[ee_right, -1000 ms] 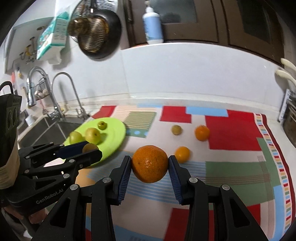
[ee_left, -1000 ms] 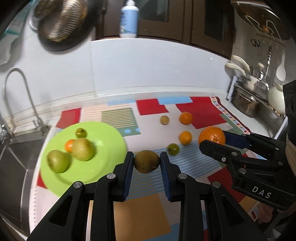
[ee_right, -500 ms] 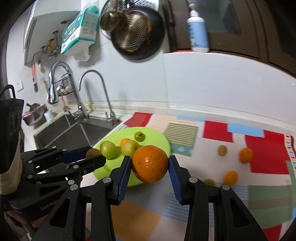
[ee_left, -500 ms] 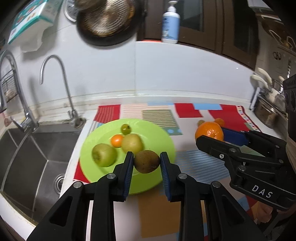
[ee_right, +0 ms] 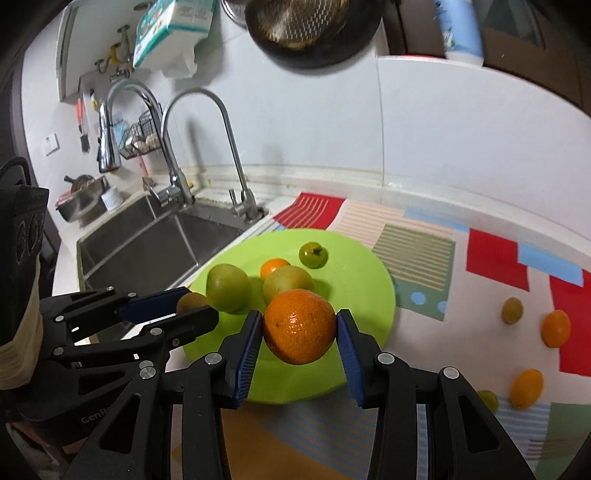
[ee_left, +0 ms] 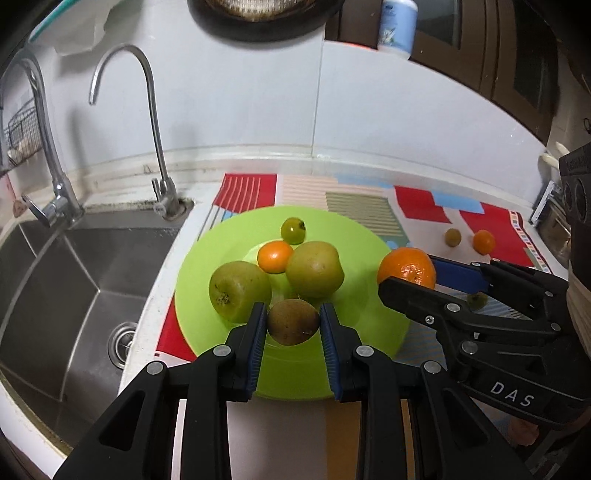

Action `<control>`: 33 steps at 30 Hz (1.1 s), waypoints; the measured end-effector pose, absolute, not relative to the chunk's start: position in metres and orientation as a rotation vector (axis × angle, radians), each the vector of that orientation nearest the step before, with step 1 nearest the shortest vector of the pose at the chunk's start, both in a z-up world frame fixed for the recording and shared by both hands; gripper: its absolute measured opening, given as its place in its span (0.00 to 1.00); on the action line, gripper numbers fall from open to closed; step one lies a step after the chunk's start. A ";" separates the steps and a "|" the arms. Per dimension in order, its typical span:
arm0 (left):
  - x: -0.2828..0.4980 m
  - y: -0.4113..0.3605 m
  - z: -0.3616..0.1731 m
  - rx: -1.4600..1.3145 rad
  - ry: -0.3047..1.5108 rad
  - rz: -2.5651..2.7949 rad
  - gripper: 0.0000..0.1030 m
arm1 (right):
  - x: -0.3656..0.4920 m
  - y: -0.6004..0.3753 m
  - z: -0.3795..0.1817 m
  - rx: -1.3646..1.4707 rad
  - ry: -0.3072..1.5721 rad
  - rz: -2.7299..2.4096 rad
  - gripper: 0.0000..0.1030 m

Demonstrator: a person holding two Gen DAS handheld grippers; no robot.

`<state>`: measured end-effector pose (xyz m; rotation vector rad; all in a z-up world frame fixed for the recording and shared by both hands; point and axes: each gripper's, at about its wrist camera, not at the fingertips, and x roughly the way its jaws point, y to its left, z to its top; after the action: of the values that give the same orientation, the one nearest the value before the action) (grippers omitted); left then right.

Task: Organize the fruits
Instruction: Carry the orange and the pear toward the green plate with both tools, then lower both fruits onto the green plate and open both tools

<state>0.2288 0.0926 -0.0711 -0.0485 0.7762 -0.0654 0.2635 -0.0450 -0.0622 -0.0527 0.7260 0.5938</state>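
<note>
My left gripper (ee_left: 293, 325) is shut on a brown kiwi (ee_left: 293, 321) and holds it above the near part of the green plate (ee_left: 354, 236). My right gripper (ee_right: 299, 332) is shut on a large orange (ee_right: 299, 325) above the plate's (ee_right: 354, 254) right front; the orange also shows in the left wrist view (ee_left: 406, 266). On the plate lie two green pears (ee_left: 240, 290) (ee_left: 315, 268), a small orange (ee_left: 275, 256) and a small green fruit (ee_left: 293, 230).
A steel sink (ee_left: 62, 280) with two taps (ee_left: 147, 122) lies left of the plate. Loose small fruits lie on the patterned mat (ee_right: 495, 266): a green one (ee_right: 512, 310), oranges (ee_right: 556, 328) (ee_right: 526, 388). A pan (ee_right: 314, 33) hangs on the wall.
Both grippers, holding their fruit, have moved left from over the mat to above the green plate, closer to the sink.
</note>
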 end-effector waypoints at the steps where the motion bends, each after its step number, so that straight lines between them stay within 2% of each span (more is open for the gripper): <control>1: 0.232 0.092 -0.074 -0.049 0.785 -0.066 0.28 | 0.266 -0.044 -0.065 -0.050 0.733 0.599 0.41; 7: 0.244 0.092 -0.085 -0.041 0.816 -0.068 0.28 | 0.281 -0.041 -0.079 -0.049 0.768 0.611 0.41; 11: 0.245 0.096 -0.085 -0.053 0.810 -0.045 0.37 | 0.288 -0.041 -0.083 -0.033 0.777 0.611 0.42; 14: 0.244 0.100 -0.083 -0.052 0.810 -0.034 0.41 | 0.290 -0.044 -0.082 -0.023 0.777 0.585 0.55; 19: 0.233 0.098 -0.074 -0.034 0.786 -0.027 0.49 | 0.283 -0.051 -0.071 -0.033 0.740 0.550 0.55; 22: 0.224 0.094 -0.066 -0.020 0.762 -0.028 0.53 | 0.273 -0.056 -0.065 -0.032 0.723 0.531 0.63; 28: 0.204 0.088 -0.051 -0.008 0.724 -0.012 0.62 | 0.256 -0.072 -0.052 -0.010 0.693 0.488 0.65; 30: 0.199 0.085 -0.046 -0.006 0.714 -0.011 0.64 | 0.250 -0.078 -0.047 0.004 0.678 0.473 0.72; 33: 0.189 0.079 -0.040 0.002 0.697 -0.013 0.68 | 0.239 -0.087 -0.039 0.010 0.648 0.449 0.74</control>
<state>0.1892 0.0794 -0.0396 0.0021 0.6969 -0.0127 0.2392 -0.0869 -0.0386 0.0103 0.6485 0.4495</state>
